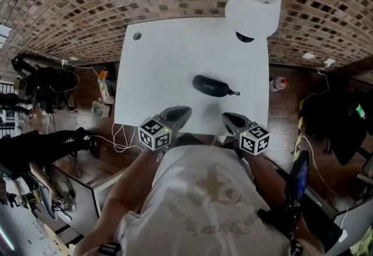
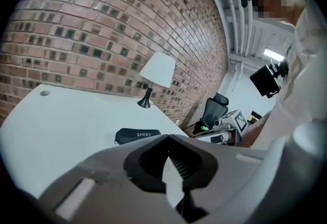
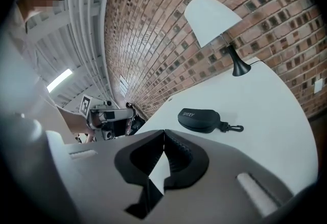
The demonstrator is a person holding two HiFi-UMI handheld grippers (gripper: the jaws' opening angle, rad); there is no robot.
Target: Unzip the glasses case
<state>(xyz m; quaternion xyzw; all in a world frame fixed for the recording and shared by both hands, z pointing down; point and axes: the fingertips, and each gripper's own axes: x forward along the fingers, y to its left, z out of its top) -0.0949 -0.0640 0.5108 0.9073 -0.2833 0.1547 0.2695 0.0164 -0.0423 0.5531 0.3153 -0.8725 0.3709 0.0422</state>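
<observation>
Glasses case (image 1: 211, 86) is lying flat on the white worktop (image 1: 163, 56), just right of centre in the head view and closed as far as I can see. It is dark and oval, with a small clip (image 1: 235, 93) trailing off its right end. The zip pull is too small for me to make out in any view.

I am judging it as a light, semi-rigid shell with a fabric skin. It is likely to skate on this smooth top if I tug it one-handed. I am planning to pin the body across its short width with one gripper and pinch the pull tab with the other. The clip end is tempting, but it would probably swing.

Left gripper (image 1: 182, 112) is hovering at the lower edge of the worktop, well short of the case. Its fingers (image 2: 145, 164) are pressed together on nothing. Right gripper (image 1: 228, 117) is sitting alongside at lower right, its fingers (image 3: 184, 159) likewise closed and empty.

A lamp (image 1: 253, 1) is standing at the upper right corner, well apart from the case.
</observation>
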